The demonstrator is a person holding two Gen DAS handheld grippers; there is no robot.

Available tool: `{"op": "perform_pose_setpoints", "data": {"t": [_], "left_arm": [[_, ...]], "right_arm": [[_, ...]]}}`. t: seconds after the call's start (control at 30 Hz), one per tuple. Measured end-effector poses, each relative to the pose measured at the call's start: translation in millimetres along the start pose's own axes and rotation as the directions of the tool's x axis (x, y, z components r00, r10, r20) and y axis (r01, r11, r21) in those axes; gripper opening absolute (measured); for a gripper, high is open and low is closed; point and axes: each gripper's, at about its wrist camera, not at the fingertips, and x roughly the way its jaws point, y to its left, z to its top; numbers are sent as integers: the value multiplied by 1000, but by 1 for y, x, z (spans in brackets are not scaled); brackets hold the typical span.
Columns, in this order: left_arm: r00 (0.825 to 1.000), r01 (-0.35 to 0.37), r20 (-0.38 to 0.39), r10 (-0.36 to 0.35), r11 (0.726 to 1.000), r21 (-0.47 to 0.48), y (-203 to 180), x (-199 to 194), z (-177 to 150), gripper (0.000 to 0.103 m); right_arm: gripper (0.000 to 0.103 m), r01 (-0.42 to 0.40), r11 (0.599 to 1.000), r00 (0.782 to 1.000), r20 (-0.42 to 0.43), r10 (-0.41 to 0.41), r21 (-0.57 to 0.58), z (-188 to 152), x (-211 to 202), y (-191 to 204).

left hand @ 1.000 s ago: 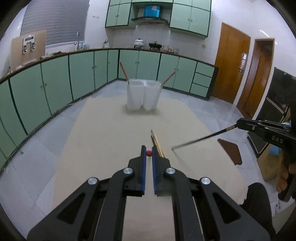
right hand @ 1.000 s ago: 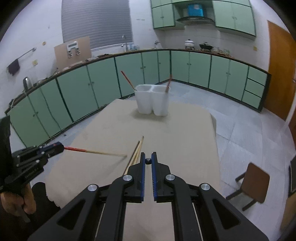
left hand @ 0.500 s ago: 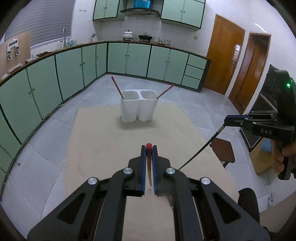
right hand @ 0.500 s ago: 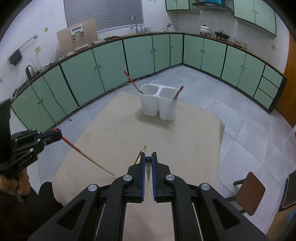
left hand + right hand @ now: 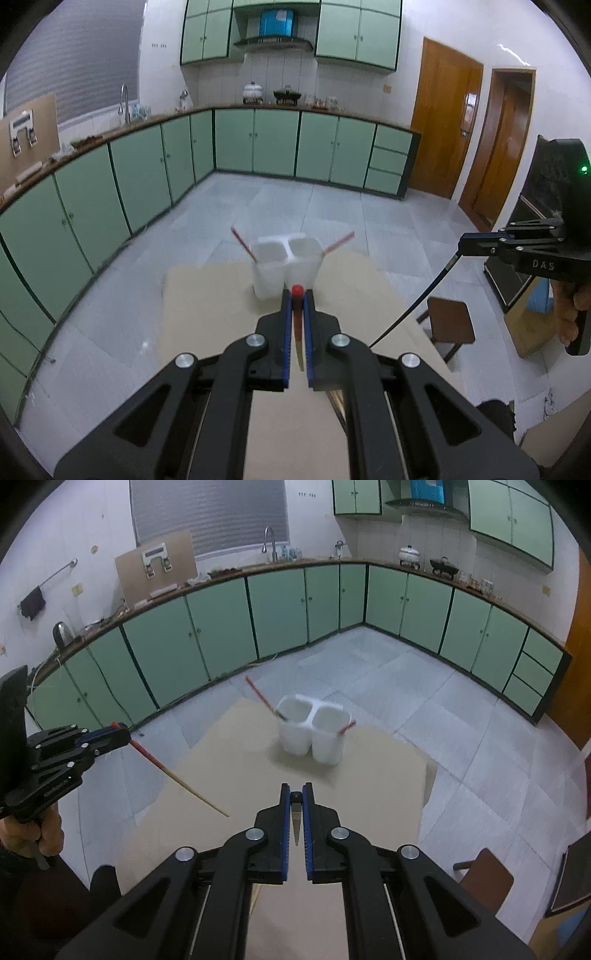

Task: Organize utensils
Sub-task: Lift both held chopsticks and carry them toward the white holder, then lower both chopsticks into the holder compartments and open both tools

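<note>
Two raised wrist views angled down, both facing the white holder.

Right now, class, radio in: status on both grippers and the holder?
Left gripper shut on red-topped chopstick. Right gripper shut on black chopstick. White holder ahead, one chopstick per compartment. Path clear.

White holder, red-tipped chopstick, green cabinets
</note>
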Motion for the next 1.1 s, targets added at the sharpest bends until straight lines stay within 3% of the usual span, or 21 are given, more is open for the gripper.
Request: {"op": "perform_pose_setpoints", "data": {"t": [0.4,0.7,0.9,1.1], "left_arm": [[996,-43,79,44,999,-19,10,19,86,5],[990,-75,115,80,996,-52,22,62,137,5],[990,-78,109,87,994,-81,31,106,147,5],[993,-95,61,101,990,-106,48,165,133,5]], "right_arm": [[6,35,999,997,66,-37,30,85,1,-10],[6,73,996,989,121,-80,57,142,37,-21],[6,93,991,986,132,-105,91,158,79,-41],[6,87,987,989,111,-102,134,153,129,-66]]}}
